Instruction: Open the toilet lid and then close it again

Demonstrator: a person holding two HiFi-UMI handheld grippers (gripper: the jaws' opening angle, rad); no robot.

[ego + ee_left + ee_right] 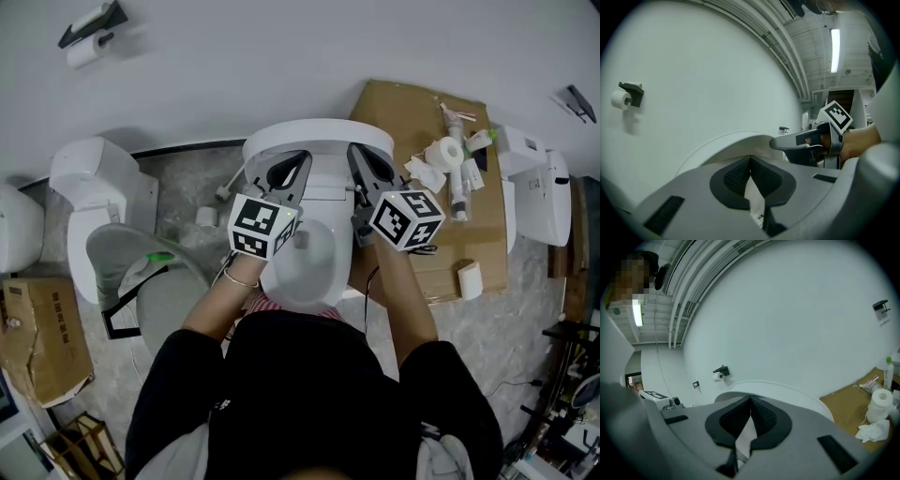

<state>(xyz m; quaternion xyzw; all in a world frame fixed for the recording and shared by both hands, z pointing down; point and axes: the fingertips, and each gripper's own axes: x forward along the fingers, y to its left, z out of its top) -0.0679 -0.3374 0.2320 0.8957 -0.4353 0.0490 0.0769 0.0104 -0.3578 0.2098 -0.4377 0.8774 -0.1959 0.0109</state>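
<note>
The toilet lid (317, 137) stood up at the back of the toilet (305, 272). The 2 grippers were right by it. The left gripper (302, 159) and right gripper (356, 152) had jaws pressed together, holding nothing

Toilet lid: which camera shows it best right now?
Head view: it shows the toilet lid across its full width, with the left gripper and right gripper near it. Each gripper view shows only a curved stretch of its rim behind shut jaws.
</note>
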